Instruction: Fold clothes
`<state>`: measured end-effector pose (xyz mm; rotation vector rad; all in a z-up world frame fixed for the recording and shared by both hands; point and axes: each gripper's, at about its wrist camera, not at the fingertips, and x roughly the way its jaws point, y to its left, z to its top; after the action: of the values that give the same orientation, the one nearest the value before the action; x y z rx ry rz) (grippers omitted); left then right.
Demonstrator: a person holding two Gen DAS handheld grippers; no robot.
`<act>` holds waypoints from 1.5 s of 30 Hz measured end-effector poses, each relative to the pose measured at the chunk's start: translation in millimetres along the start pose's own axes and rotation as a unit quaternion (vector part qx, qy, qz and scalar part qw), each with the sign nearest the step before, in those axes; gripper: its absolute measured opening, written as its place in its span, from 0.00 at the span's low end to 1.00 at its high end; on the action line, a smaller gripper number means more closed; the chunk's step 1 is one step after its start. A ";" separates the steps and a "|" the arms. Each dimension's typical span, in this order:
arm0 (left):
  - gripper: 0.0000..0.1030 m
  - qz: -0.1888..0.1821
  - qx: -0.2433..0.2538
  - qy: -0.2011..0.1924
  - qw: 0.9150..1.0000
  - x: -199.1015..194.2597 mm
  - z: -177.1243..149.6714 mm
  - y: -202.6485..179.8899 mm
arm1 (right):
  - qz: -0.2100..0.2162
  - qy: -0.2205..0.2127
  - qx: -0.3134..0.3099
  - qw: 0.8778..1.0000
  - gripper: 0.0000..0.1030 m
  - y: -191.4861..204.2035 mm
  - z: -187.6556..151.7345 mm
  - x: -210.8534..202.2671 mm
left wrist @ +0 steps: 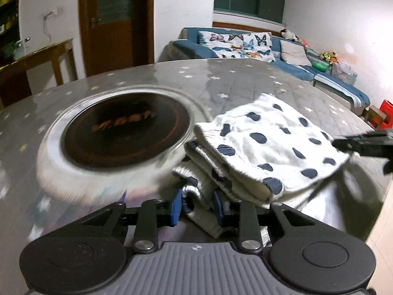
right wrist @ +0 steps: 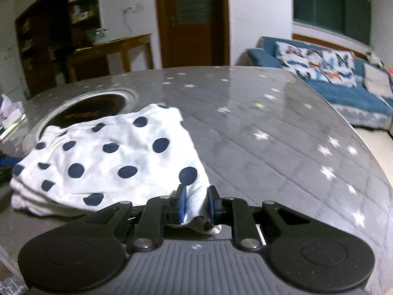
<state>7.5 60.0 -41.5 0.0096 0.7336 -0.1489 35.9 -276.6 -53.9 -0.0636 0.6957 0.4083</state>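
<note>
A white garment with dark blue spots (left wrist: 265,147) lies folded in several layers on the grey star-patterned table (left wrist: 245,78). My left gripper (left wrist: 196,205) is shut on its ribbed waistband end, cloth bunched between the blue pads. In the right wrist view the same garment (right wrist: 105,157) spreads to the left, and my right gripper (right wrist: 196,204) is shut on its near right corner. The right gripper also shows in the left wrist view (left wrist: 363,145) at the garment's far right edge.
A round black hotplate with a metal rim (left wrist: 125,132) is set in the table just left of the garment. A blue sofa with cushions (left wrist: 245,44) stands behind the table, a wooden side table (left wrist: 44,59) and door at the back left.
</note>
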 end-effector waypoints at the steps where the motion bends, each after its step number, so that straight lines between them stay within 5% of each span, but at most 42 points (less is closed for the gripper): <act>1: 0.30 -0.003 0.002 0.001 1.000 4.9 4.9 0.0 | -0.003 0.000 0.007 1.000 0.19 -3.4 -0.3 -1.8; 8: 0.33 0.010 0.023 0.000 1.000 6.8 23.2 10.1 | 0.005 -0.021 0.022 1.000 0.23 -19.4 18.2 -14.7; 12: 0.32 0.021 -0.005 -0.020 1.000 -8.8 35.2 19.4 | 0.034 -0.027 0.026 0.999 0.24 -16.4 35.6 -4.7; 22: 0.32 -0.055 0.000 -0.045 0.997 15.2 70.1 -30.8 | 0.088 -0.013 -0.006 0.996 0.29 15.0 68.9 49.5; 29: 0.31 -0.050 -0.006 -0.022 0.999 42.3 56.4 -26.7 | 0.076 0.011 -0.004 0.997 0.30 25.4 67.8 77.5; 45: 0.31 -0.101 -0.046 -0.043 0.993 48.9 43.5 -12.8 | 0.010 0.030 -0.032 0.999 0.37 51.1 67.8 92.7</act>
<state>70.5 38.2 -41.2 -0.1587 0.6538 -0.3061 121.6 -184.7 -56.6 -0.1293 0.7431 0.4484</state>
